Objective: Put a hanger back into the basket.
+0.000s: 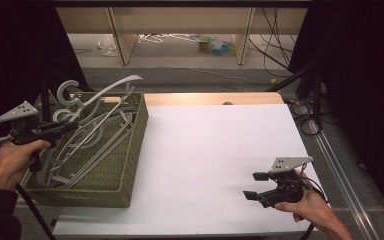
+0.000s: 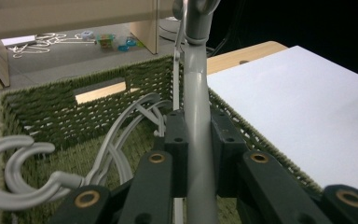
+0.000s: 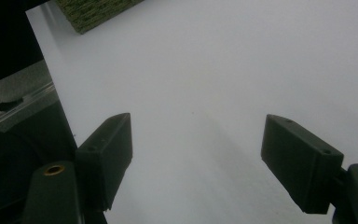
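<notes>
From the high view, a green woven basket [image 1: 130, 150] sits at the left edge of the white surface [image 1: 220, 150], packed with a tangle of grey plastic hangers [image 1: 87, 142]. The left tool [image 1: 65, 126] reaches in over the basket's near-left side, held by the person's left hand [image 1: 10, 162], and its jaws are closed on one grey hanger [image 1: 111, 89] whose curved arm sticks up and out above the basket's far rim. Well apart, near the front right corner of the surface, the right tool [image 1: 255, 186] is held low by the right hand [image 1: 310, 205], its two jaws spread with nothing between them. Beyond the surface lie bare floor, wooden furniture legs and some loose cables.

In the left gripper view, the left tool [image 2: 196, 140] has its two black pads pressed against either side of the hanger's grey stem [image 2: 196, 116], which runs straight up between them. Other hanger hooks [image 2: 14, 168] curl at the lower left inside the basket [image 2: 74, 107], and the white surface [image 2: 307, 107] stretches off to the right.

In the right gripper view, the right tool [image 3: 196, 154] hangs over the bare white surface [image 3: 214, 70], jaws wide apart. A corner of the basket [image 3: 93, 11] peeks in at the top left.
</notes>
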Demonstrator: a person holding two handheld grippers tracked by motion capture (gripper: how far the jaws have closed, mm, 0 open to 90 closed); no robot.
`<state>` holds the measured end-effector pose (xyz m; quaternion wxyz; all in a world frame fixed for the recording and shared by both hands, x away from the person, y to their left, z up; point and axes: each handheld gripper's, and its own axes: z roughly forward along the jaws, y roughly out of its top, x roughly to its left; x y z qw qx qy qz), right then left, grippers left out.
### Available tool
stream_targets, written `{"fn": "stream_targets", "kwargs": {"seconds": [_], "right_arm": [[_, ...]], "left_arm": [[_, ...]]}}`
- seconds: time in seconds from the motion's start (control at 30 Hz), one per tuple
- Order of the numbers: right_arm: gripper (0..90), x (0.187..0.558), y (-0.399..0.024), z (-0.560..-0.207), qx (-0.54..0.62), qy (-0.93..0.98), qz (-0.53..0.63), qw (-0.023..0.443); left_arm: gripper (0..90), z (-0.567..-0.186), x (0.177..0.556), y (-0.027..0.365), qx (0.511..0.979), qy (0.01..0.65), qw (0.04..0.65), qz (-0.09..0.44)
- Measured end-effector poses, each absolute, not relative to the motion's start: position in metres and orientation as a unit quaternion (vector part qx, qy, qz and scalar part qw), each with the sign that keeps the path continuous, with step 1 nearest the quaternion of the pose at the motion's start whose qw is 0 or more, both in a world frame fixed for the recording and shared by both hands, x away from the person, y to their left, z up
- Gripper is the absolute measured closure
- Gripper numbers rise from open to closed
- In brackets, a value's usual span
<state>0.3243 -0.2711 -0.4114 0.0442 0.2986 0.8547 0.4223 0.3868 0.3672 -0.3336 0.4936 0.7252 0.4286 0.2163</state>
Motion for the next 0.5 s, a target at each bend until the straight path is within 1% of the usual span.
{"fn": "stream_targets", "kwargs": {"seconds": [0.27, 0.5], "right_arm": [[25.6, 0.324, -0.272, -0.412, 0.297, 0.855, 0.422, 0.045], [26.0, 0.324, -0.272, -0.413, 0.299, 0.856, 0.419, 0.043]], "left_arm": [[79.0, -0.348, 0.385, 0.376, 0.724, 0.438, 0.493, 0.201], [79.0, -0.359, 0.393, 0.376, 0.740, 0.448, 0.467, 0.183]]}}
